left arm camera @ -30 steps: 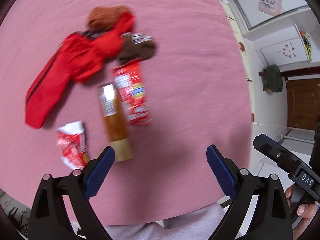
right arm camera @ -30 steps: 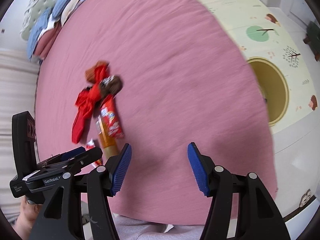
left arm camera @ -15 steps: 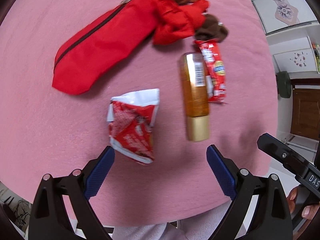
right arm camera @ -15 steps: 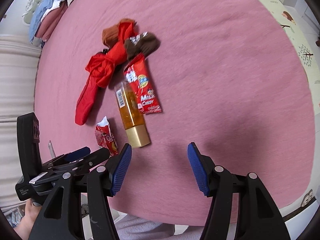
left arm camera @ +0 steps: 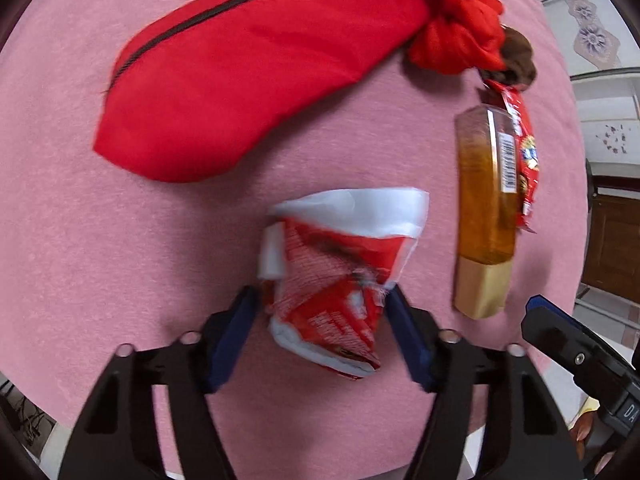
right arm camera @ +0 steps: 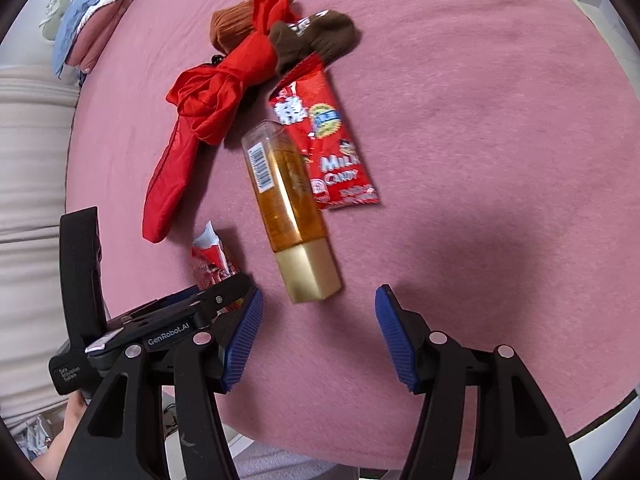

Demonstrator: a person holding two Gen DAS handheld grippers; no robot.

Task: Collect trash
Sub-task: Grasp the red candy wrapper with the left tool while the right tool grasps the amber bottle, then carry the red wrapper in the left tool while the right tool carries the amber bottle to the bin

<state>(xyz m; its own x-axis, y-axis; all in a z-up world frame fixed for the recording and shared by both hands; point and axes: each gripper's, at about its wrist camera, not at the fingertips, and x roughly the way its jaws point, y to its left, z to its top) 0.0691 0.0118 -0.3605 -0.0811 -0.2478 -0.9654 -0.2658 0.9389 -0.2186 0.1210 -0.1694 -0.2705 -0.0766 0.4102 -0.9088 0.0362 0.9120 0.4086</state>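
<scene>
A crumpled red and white wrapper (left arm camera: 332, 276) lies on the pink bed cover (left arm camera: 80, 264). My left gripper (left arm camera: 320, 316) has its blue pads on either side of the wrapper's near end and touches it. The wrapper also shows in the right wrist view (right arm camera: 210, 258), partly behind the left gripper (right arm camera: 192, 308). An amber bottle with a gold cap (right arm camera: 290, 208) and a red milk candy wrapper (right arm camera: 326, 140) lie side by side. My right gripper (right arm camera: 318, 328) is open and empty, just short of the bottle's cap.
A red zip pouch (left arm camera: 248, 68) and bunched red cloth (right arm camera: 224, 88) lie beyond the wrapper, with brown socks (right arm camera: 316, 38) at the far end. Folded bedding (right arm camera: 92, 20) sits at the bed's far left. The bed edge is close below both grippers.
My left gripper moved forward and down to the crumpled wrapper and closed in around it. My right gripper moved closer to the bottle and stayed open.
</scene>
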